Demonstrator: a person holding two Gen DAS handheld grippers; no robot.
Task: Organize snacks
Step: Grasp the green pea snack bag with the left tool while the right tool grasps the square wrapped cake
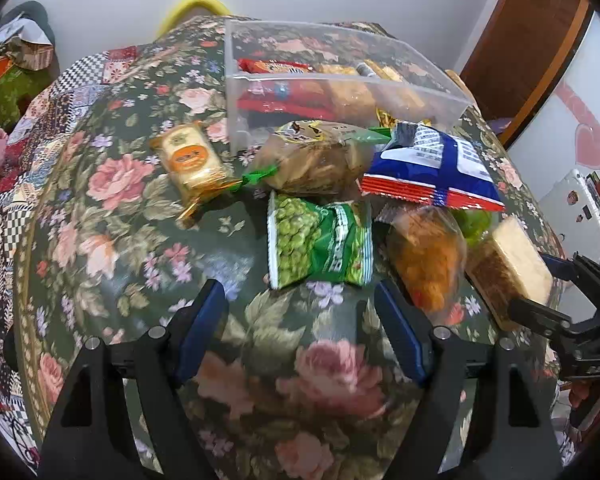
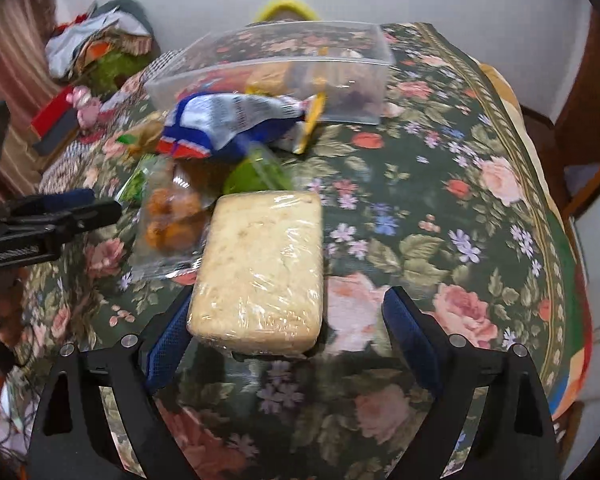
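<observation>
R gripper point(image 2: 284, 332) w/ jaws spread straddles the wrapped cake block point(image 2: 260, 268), left pad touching, prob. lining up to grab it for the clear bin point(image 2: 268, 76) at the table's far edge, while L gripper point(image 1: 300, 308) hovers jaws spread just short of the green pea pkt point(image 1: 318, 242).

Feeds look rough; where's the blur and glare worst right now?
Left wrist: sharp on the green pea bag, soft on the near cloth, edges bowed by the fisheye. Right wrist: clear bin and blue bag smeared; glare on the wrapped cake.
</observation>
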